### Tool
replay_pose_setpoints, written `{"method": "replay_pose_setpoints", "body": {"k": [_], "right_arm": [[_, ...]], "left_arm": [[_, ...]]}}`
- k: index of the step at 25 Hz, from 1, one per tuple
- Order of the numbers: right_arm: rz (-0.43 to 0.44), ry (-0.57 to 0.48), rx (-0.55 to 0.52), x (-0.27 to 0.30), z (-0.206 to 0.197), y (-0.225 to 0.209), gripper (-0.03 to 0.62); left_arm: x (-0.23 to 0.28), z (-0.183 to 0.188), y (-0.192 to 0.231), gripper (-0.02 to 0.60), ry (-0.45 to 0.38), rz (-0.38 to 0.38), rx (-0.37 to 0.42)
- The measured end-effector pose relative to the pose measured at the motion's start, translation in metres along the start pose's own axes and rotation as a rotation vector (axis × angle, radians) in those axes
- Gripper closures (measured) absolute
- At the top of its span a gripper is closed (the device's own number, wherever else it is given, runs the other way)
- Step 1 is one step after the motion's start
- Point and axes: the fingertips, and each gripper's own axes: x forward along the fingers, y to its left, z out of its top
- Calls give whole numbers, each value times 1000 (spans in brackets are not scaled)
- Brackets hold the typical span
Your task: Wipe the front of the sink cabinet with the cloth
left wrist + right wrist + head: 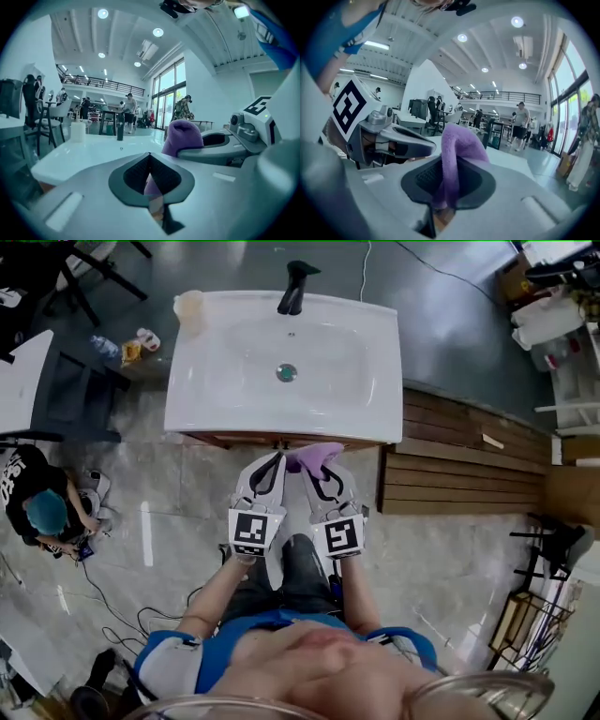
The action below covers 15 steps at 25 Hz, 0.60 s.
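A person (39, 504) crouches on the tiled floor (178, 531) at left; slatted wooden boards (459, 465) lie at right.

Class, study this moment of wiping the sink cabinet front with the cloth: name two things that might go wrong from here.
1. The left tool seems to pinch only a thin slip of the purple cloth, while the right tool holds the bunched part. The slip may pull free.
2. Both tools sit close together at the sink rim, so they may knock each other or the rim.
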Motion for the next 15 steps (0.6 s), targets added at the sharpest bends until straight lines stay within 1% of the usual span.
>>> {"method": "replay_pose_setpoints", "body": {"k": [4,6,8,11,13,15], "right_arm": [[-11,-67,-60,-25,95,-3,531],[-14,-93,-67,-38,133,-1,531],[-27,-144,-51,-44,165,-1,531],[-59,-231,-12,-55,199,-2,531],[-89,-250,4,-63,212,-4,531],[-114,-268,10,-69,220,-3,531]], "left_arm": [[-34,86,2,583,-35,-6,30],[-51,124,2,583,-63,-16,44],[-65,160,4,583,-98,-25,64],[-82,201,1,583,-154,-41,92],[-91,218,-3,584,-187,-47,105],[-99,228,-8,584,-209,-47,118]]}}
